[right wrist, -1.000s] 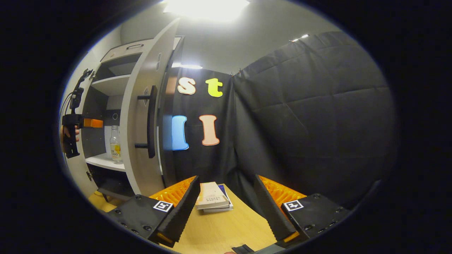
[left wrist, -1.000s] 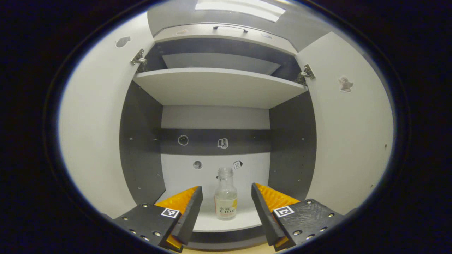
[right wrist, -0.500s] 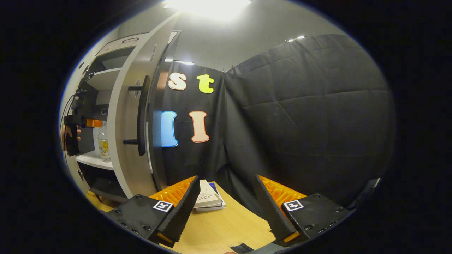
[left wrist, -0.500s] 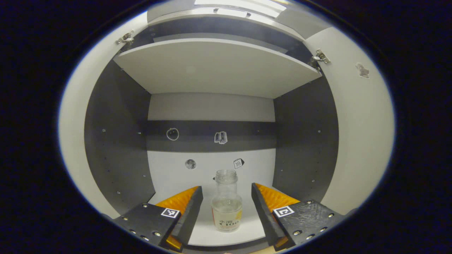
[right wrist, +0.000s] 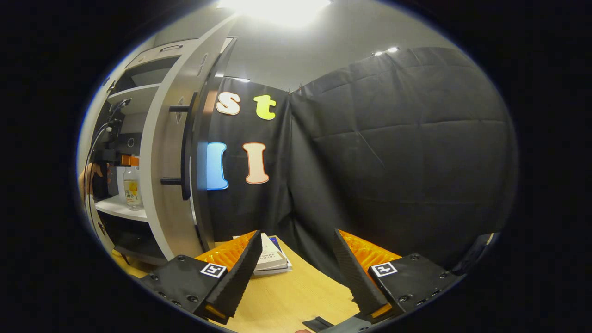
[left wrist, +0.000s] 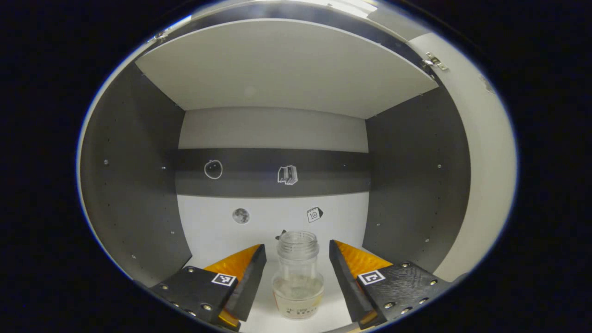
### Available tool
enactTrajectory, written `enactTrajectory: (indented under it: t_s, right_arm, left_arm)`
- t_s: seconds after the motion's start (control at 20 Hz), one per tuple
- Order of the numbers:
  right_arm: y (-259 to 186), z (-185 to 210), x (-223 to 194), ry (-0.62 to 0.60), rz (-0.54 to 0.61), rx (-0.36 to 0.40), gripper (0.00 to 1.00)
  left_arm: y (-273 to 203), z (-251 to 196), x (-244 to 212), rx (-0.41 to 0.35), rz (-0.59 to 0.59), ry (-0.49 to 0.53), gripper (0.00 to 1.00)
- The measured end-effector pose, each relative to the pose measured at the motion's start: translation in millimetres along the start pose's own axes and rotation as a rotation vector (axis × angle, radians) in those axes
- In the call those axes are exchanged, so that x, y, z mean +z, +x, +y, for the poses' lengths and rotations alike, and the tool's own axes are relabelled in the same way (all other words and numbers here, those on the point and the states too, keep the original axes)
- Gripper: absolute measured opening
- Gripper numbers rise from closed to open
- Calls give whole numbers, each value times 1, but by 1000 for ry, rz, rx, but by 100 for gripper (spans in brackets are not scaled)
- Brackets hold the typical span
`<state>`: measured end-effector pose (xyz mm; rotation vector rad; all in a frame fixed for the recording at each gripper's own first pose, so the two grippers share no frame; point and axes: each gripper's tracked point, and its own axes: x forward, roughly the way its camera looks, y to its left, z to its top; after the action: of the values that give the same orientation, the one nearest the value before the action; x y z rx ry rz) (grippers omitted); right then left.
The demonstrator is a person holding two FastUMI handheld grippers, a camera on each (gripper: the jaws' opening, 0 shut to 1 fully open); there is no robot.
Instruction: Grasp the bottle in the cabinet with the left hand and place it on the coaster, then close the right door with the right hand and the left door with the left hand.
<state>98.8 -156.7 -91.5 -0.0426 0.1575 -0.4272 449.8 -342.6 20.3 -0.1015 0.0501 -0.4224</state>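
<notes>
Black cloth [right wrist: 393,152] walls the booth from 12 to 3 o'clock in my right gripper view, under a grey ceiling with a bright lamp at 12. Below it a wooden table [right wrist: 296,300] runs toward me, carrying stacked books [right wrist: 273,259] just past my right gripper [right wrist: 296,277], whose jaws stand spread over bare wood, holding nothing.

At 9 o'clock there stands the cabinet [right wrist: 134,92], its right door [right wrist: 162,185] swung open toward me, edge on, with a dark handle [right wrist: 187,148].

Through my left gripper view I am inside the cabinet: grey side walls at 9 and 3, a white shelf [left wrist: 286,69] overhead at 12, a white floor [left wrist: 222,240] at 6. Free space lies on both sides of the fingers up to the walls.

My left gripper [left wrist: 296,282] has its jaws spread, and the bottle [left wrist: 298,277] stands upright between them, uncapped, gaps showing on either side, nothing pinched. From the right gripper view the bottle sits on the cabinet floor near its front edge, a hand [right wrist: 89,173] beside it.
</notes>
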Motion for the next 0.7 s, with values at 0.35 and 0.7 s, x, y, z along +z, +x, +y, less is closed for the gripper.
enactTrajectory:
  t_s: [0.35,0.7]
  right_arm:
    - [-4,4,0,-3,1,42,98]
    - [-16,-2,1,4,-13,102,94]
  left_arm:
    - [0,-2,-7,-13,37,10,41]
    - [-51,-5,17,-3,-3,15,40]
